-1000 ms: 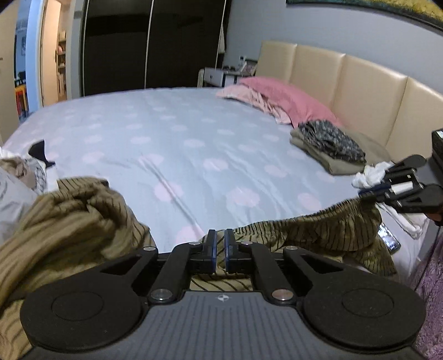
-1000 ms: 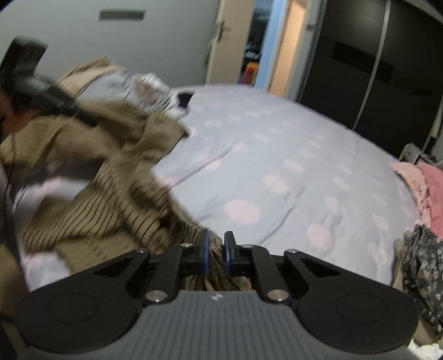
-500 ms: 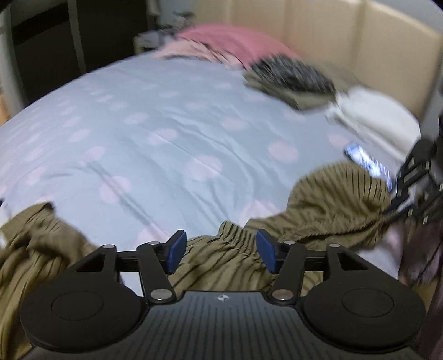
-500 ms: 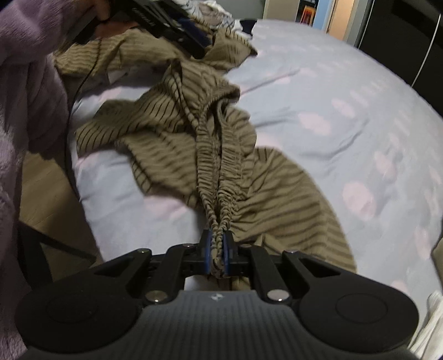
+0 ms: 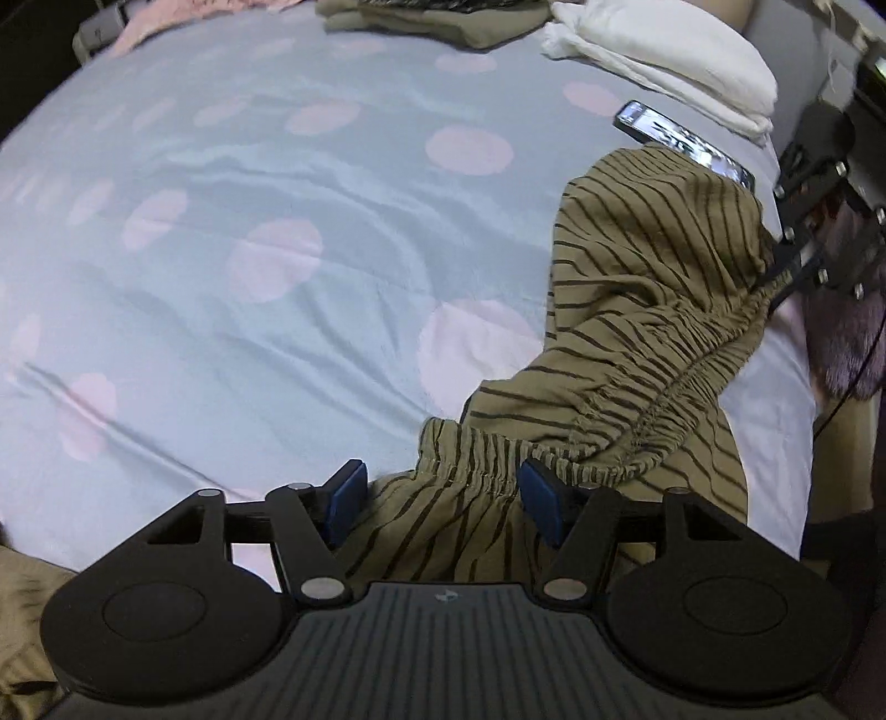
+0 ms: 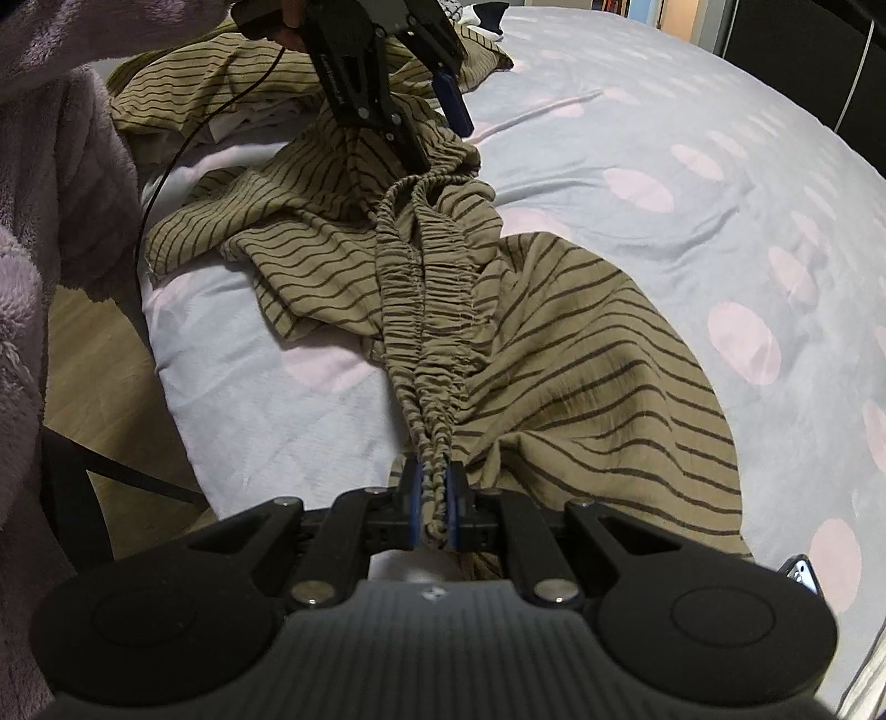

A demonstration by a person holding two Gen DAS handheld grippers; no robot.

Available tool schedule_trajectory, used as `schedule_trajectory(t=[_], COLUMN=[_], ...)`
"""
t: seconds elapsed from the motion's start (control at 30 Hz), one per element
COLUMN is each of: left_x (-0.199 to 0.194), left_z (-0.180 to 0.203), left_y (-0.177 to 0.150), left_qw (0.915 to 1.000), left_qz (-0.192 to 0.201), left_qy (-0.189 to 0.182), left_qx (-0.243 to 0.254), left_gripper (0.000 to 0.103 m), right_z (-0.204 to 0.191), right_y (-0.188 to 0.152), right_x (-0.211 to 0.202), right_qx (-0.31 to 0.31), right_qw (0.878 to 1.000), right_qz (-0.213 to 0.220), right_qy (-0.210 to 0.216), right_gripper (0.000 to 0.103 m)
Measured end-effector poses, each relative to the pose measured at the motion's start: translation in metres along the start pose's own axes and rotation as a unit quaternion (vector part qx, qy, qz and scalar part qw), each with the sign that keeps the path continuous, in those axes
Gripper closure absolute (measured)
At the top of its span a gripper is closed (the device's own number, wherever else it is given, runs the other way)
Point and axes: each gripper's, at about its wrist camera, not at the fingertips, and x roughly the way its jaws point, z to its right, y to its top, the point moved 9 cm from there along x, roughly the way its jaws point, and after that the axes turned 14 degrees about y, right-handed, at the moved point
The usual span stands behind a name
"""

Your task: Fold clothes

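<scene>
An olive-brown garment with thin dark stripes and a gathered elastic waistband (image 6: 437, 288) lies crumpled near the edge of a bed covered in a pale blue sheet with pink dots (image 5: 266, 232). In the right wrist view its waistband runs as a bunched cord from the near edge toward the far left, with striped cloth spreading to both sides.

The right tool (image 6: 433, 507) has its blue pads pressed together on the near end of that waistband, pinching the gathered elastic between them. In the left wrist view the same tool (image 5: 797, 260) shows at the right edge, where the cloth rises in a hump toward it.

The left tool (image 5: 443, 498) stands spread, its jaws having just been opening; the other end of the waistband lies between the blue pads (image 5: 346, 498), which do not press on it. Seen from the right wrist camera, the left tool (image 6: 437, 111) hangs over the far end of the garment, pointing steeply down, though whether its lower finger touches the cloth is hard to tell there.

A sleeve of fuzzy lilac fleece (image 6: 50, 183) fills the left side of the right wrist view. On the bed's far right lie a smartphone with a lit screen (image 5: 684, 144), partly under the striped hump, a folded white cloth (image 5: 664, 61) and a folded olive garment (image 5: 443, 22).
</scene>
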Motion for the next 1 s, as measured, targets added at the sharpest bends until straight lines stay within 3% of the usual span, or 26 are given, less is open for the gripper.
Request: schedule_trajectory(t=[0.03,0.1,0.2,0.37,0.47,0.6,0.67,0.77,0.87,0.93,1.0], left_x=[0.003,0.004,0.001,-0.034,-0.066,-0.112,-0.134,-0.154,-0.155,-0.149,-0.140], left_z=[-0.001,0.000,0.001,-0.010,-0.016,-0.031,-0.042,-0.047,-0.042,-0.036,-0.029], left_y=[-0.001,-0.004,-0.009,-0.017,-0.020,-0.023,-0.023,-0.019,-0.015,-0.010,-0.006], left_qw=[0.9999,0.9994,0.9985,0.9919,0.9842,0.9642,0.9515,0.9482,0.9537,0.9604,0.9652], left_qz=[-0.002,0.000,0.007,0.052,0.084,0.126,0.142,0.154,0.147,0.140,0.133], left_qy=[-0.008,-0.016,-0.005,0.043,0.083,0.153,0.168,0.168,0.171,0.157,0.154], left_qx=[-0.011,-0.029,-0.054,-0.108,-0.132,-0.177,-0.215,-0.221,-0.199,-0.182,-0.164], left_gripper=[0.052,0.072,0.088,0.094,0.095,0.101,0.103,0.103,0.102,0.090,0.066], right_z=[0.001,0.003,0.006,0.007,0.013,0.029,0.036,0.031,0.021,0.016,0.012], right_y=[0.000,0.001,0.002,0.006,0.013,0.026,0.035,0.053,0.060,0.056,0.049], right_x=[0.001,0.001,0.000,-0.007,-0.017,-0.043,-0.060,-0.081,-0.083,-0.077,-0.070], right_qx=[0.000,0.001,0.004,0.002,0.007,0.031,0.043,0.045,0.020,0.011,0.012], right_qw=[1.000,1.000,1.000,1.000,0.998,0.989,0.982,0.978,0.979,0.982,0.985], right_qz=[-0.002,-0.001,0.001,0.009,0.026,0.059,0.081,0.118,0.104,0.085,0.071], right_qy=[0.000,-0.002,-0.005,-0.025,-0.058,-0.135,-0.164,-0.167,-0.172,-0.170,-0.158], right_gripper=[0.093,0.093,0.093,0.093,0.093,0.093,0.093,0.093,0.093,0.093,0.093])
